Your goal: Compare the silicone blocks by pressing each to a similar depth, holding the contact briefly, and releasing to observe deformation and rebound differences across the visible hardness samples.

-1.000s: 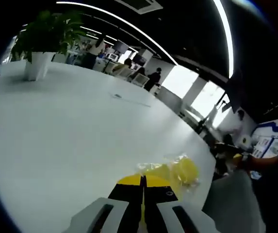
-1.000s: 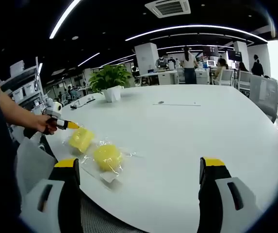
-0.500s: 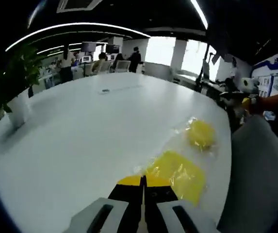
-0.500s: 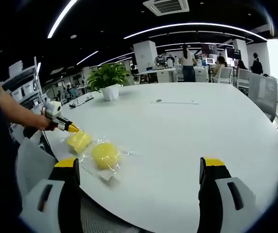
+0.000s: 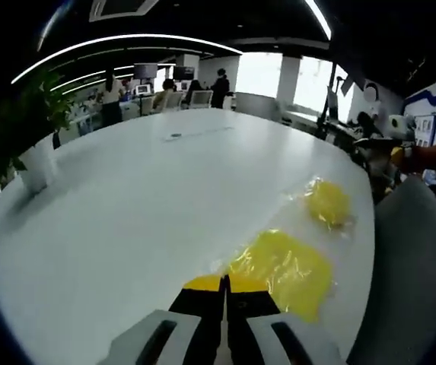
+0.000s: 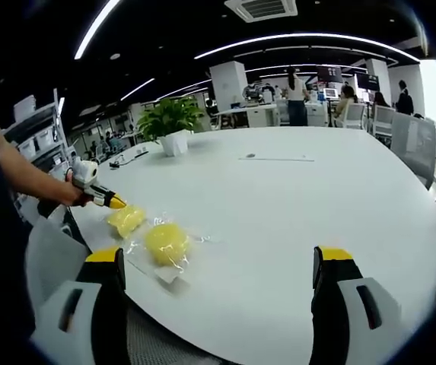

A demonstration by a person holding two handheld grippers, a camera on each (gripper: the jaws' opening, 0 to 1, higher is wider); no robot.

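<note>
- Large white oval desk (image 6: 294, 220); it carries two yellow silicone blocks, each sealed in clear plastic wrap, lying near the desk's edge closest to the person.
- Flat, squarish yellow silicone block (image 5: 282, 268); in the left gripper view it lies just beyond the tips of the left gripper (image 5: 223, 283), whose yellow-tipped black jaws are pressed together with no gap and nothing between them; whether the tips touch the wrap cannot be told.
- Rounded yellow silicone block (image 6: 167, 243); in the right gripper view it sits beside the flat block (image 6: 125, 220), the two wraps close together.
- Right gripper (image 6: 221, 266); jaws spread wide apart and empty, held above the desk's near edge, with the rounded block near the left jaw.
- Person's hand (image 6: 73, 193), holding the left gripper over the flat block in the right gripper view.
- Green potted plant in a white pot (image 6: 173, 128), standing far across the desk.
</note>
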